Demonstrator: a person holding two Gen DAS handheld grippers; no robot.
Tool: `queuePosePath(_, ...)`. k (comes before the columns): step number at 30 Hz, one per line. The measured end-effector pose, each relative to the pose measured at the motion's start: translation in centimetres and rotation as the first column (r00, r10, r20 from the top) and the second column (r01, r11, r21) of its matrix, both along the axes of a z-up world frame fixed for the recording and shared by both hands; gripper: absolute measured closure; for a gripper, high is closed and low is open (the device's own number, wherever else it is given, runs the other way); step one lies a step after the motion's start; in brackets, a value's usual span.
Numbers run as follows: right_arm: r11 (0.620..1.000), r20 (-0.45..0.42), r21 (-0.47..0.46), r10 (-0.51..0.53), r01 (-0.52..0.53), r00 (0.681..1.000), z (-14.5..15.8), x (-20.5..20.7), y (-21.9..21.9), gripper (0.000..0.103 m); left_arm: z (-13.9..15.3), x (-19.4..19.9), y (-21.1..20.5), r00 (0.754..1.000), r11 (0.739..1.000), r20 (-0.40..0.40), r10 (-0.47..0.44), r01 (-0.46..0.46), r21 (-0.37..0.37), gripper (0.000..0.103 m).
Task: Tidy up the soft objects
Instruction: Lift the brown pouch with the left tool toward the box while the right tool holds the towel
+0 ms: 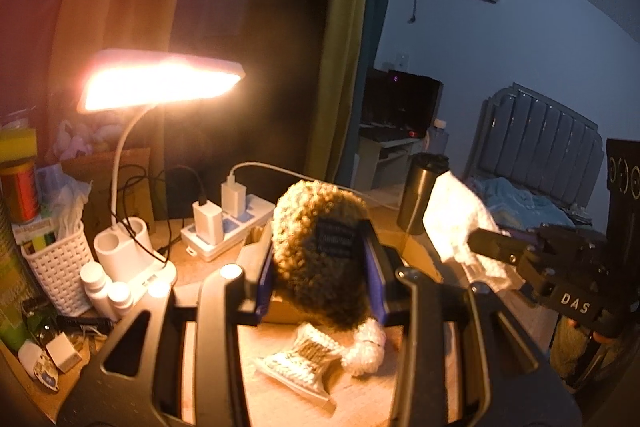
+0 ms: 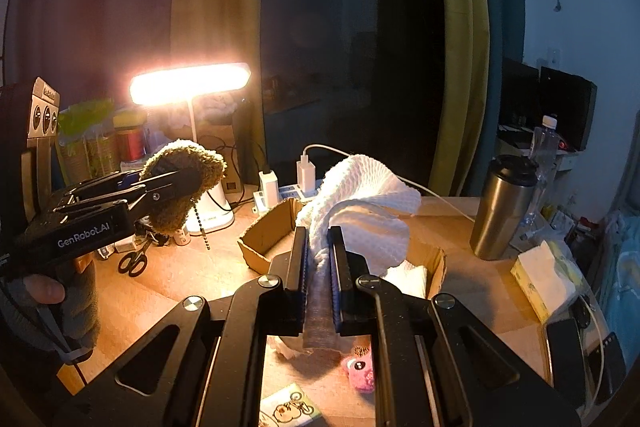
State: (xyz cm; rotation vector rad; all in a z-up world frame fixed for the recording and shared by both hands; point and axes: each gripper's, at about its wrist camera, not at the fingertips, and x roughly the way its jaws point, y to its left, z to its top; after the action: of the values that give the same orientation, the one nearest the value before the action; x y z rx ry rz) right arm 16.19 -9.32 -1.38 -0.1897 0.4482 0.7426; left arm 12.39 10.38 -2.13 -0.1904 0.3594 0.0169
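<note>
Gripping one brown plush (image 1: 320, 251), left hand-held gripper (image 1: 318, 267); right hand-held gripper (image 2: 318, 259) clamps one white cloth (image 2: 360, 203).

Two close wrist views, sharing lamp (image 1: 160, 83), desk (image 2: 192, 279)

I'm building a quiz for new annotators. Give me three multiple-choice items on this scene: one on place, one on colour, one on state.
1. Where is the cardboard box?
A. on the desk
B. on the bed
C. on the floor

2. What colour is the cloth in the right tongs?
A. pink
B. white
C. blue

3. The left tongs are:
A. open and empty
B. lying on the desk
C. shut on the brown curly plush

Key: 1 A, it sits on the wooden top; 2 B, it shows white in both views; 3 C, both fingers press its sides.
</note>
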Motion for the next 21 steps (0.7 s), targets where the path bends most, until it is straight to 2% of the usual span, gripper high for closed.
queuePosePath(7,1.000,0.009,-0.003,0.006,-0.006,1.000,0.2,1.0,1.0,0.092,0.6,1.2,0.9,0.999,1.000,0.031,0.012,-0.013,0.002,0.064)
queuePosePath(21,1.000,0.018,0.017,0.026,-0.026,1.000,0.6,2.4,3.0,0.092,0.3,2.7,2.0,0.999,1.000,0.033,0.031,-0.031,-0.002,0.064)
